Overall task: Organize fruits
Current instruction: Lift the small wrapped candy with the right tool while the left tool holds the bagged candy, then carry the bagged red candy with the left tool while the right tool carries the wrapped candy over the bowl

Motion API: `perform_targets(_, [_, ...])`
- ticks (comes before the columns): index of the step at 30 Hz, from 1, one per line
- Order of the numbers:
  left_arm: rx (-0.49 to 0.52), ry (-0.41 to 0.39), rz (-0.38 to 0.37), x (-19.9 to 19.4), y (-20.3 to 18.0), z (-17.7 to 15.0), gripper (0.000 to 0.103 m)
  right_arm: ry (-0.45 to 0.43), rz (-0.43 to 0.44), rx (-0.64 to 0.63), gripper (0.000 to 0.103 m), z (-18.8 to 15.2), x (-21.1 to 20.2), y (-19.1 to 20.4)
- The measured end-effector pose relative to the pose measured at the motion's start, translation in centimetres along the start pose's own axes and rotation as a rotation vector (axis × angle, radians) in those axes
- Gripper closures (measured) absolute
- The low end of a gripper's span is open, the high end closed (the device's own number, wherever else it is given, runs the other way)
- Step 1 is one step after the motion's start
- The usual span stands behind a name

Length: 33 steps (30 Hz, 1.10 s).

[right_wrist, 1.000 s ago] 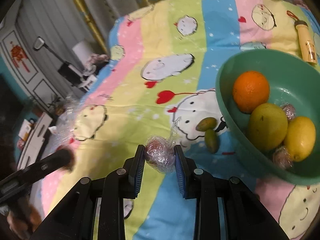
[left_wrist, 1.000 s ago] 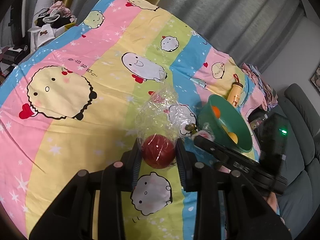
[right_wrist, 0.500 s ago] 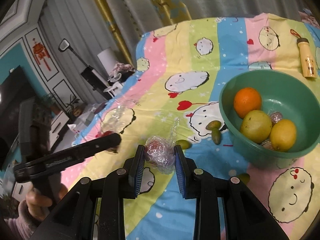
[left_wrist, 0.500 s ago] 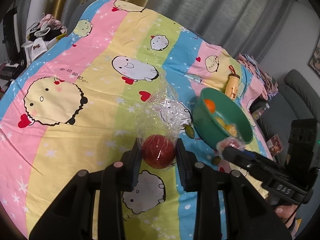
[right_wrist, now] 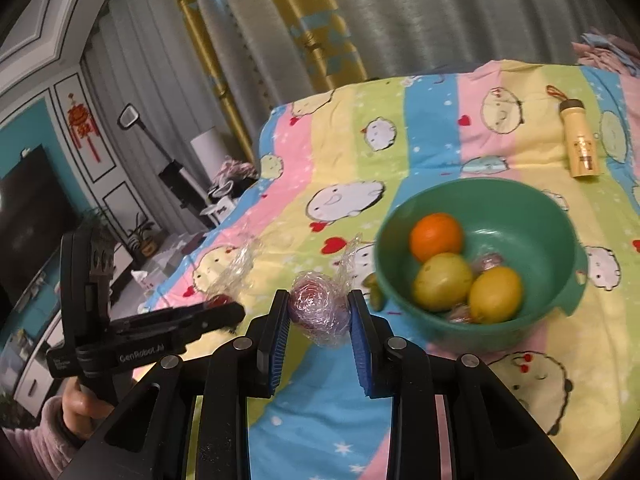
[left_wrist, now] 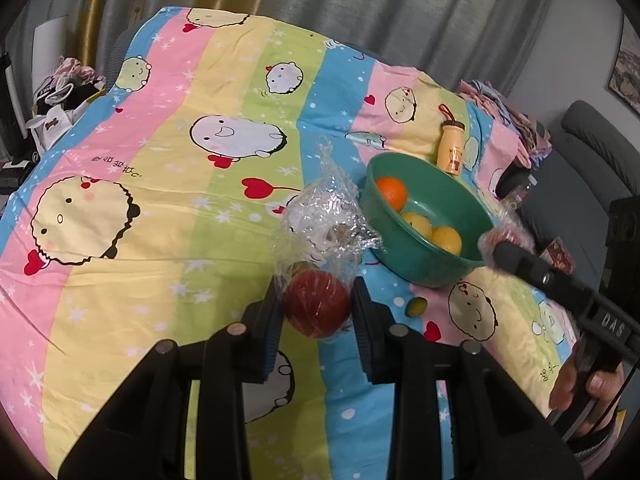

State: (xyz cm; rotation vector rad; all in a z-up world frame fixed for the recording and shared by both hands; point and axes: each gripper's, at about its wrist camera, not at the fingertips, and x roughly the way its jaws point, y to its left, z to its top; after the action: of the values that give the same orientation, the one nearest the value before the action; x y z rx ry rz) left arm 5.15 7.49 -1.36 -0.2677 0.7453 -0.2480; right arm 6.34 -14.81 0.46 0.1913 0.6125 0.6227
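My left gripper [left_wrist: 317, 307] is shut on a red fruit [left_wrist: 316, 303] wrapped in clear plastic, whose loose crinkled tail [left_wrist: 326, 216] sticks up beyond the pads. My right gripper [right_wrist: 320, 307] is shut on a smaller purplish fruit in plastic wrap [right_wrist: 320, 307], held above the bedspread to the left of the green bowl [right_wrist: 560, 216]. The bowl holds an orange [right_wrist: 436, 237], two yellow fruits [right_wrist: 496, 294] and small wrapped pieces. In the left wrist view the right gripper [left_wrist: 496, 246] hovers by the green bowl's near right rim [left_wrist: 424, 272].
A colourful cartoon bedspread [left_wrist: 160, 208] covers the surface. A yellow bottle [right_wrist: 580, 144] lies behind the bowl. Small green fruits [left_wrist: 416, 306] lie loose beside the bowl. A person's hand [right_wrist: 80, 404] holds the left gripper. A grey sofa [left_wrist: 592, 144] stands at right, clutter and a TV at left.
Both grippers have lifted and drawn back with their wrapped fruits held; the bowl and bedspread look farther off. The right gripper has shifted rightward beside the bowl in the left wrist view.
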Motion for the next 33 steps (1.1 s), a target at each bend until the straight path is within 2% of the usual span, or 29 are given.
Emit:
perform_targets(11, [0.047, 0.012, 0.03, 1.3, -1.8, 0.0, 0.071, -0.064, -0.023, 0.038, 0.072, 1.8, -1.3, -3.0])
perform_targets(18, [0.072, 0.026, 0.042, 2.2, -2.6, -0.3, 0.071, -0.08, -0.017, 0.068, 0.072, 2.7, -0.7, -4.9])
perform_targets(23, [0.064, 0.029, 0.008, 2.4, -3.0, -0.2, 0.071, -0.09, -0.07, 0.072, 0.072, 3.1, -0.3, -6.7])
perform_targets(27, [0.069, 0.002, -0.029, 2.1, -3.8, 0.3, 0.071, -0.08, -0.121, 0.1, 0.072, 3.0, -0.4, -8.9])
perform_targets(30, [0.068, -0.007, -0.075, 2.2, -4.7, 1.1, 0.071, -0.083, -0.139, 0.115, 0.072, 3.4, -0.5, -10.3])
perform_targets(33, [0.085, 0.003, -0.082, 3.2, -6.0, 2.5, 0.071, -0.082, -0.157, 0.116, 0.072, 3.7, -0.4, -11.1])
